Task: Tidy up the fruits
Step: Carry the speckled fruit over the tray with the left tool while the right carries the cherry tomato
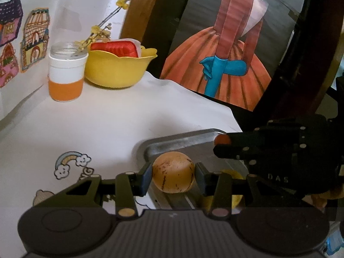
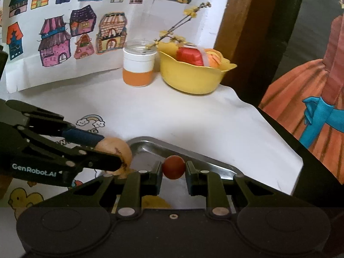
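Two tools grip fruit above the metal tray (image 2: 193, 150) near the worktop's front edge, the left tool (image 1: 173, 173) clamping a tan melon (image 1: 173, 172), the right tool (image 2: 173, 167) a red tomato (image 2: 173, 167), and either round fruit could slip free.

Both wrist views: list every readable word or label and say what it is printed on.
"GenRobot.AI": white print on the side of the left hand-held gripper, seen in the right wrist view.
"DAS": faint raised letters on the body of the right hand-held gripper, seen in the left wrist view.
"NG": end of a word by the rainbow drawing on the table cover; the rest is hidden.
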